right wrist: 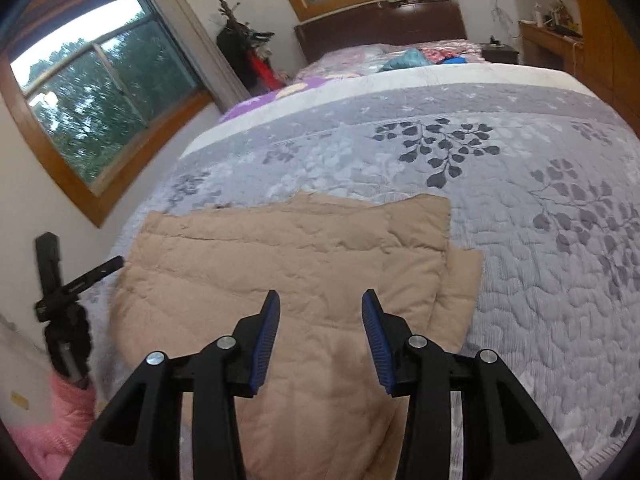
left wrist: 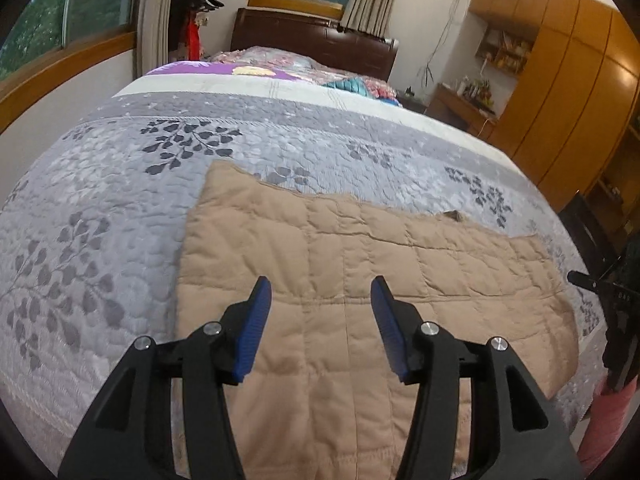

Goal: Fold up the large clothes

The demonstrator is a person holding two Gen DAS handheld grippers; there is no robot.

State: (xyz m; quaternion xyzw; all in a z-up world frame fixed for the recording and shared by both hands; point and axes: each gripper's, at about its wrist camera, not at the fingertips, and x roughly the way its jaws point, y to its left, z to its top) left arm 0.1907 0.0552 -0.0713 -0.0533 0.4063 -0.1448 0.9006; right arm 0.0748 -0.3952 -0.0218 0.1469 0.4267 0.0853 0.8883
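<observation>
Seemingly free of any load, the left gripper (left wrist: 320, 292) in the left wrist view stands partly open, its two blue pads (left wrist: 256, 332) well apart with nothing between them. It hangs above the tan quilted garment (left wrist: 360, 264), and no part of the cloth touches the pads. The garment lies flat on the bed (left wrist: 120, 208), spread over a grey quilt with dark leaf prints, and its near part runs down under the gripper toward the lower edge of the picture. Its far edge is uneven, with one corner reaching further up the bed on the left. At the right edge of this view the right gripper (left wrist: 618, 312) shows as a dark shape above a pink sleeve (left wrist: 608, 420); how its jaws stand cannot be told from here. Further back on the bed lie coloured bedclothes (left wrist: 280, 65) before a dark headboard (left wrist: 316, 42).

Over in the right wrist view, the right gripper (right wrist: 320, 304) is likewise partly open, blue pads (right wrist: 266, 344) apart and holding nothing, poised above the same tan quilted garment (right wrist: 280, 256). Here the garment looks folded over itself: an upper layer lies across a lower one whose edge peeks out on the right side. The cloth rests on the bed (right wrist: 540, 280) near its foot. At the left edge the left gripper (right wrist: 64, 292) appears side-on above the pink sleeve (right wrist: 60, 412), beside the wall under a wood-framed window (right wrist: 100, 92).
</observation>
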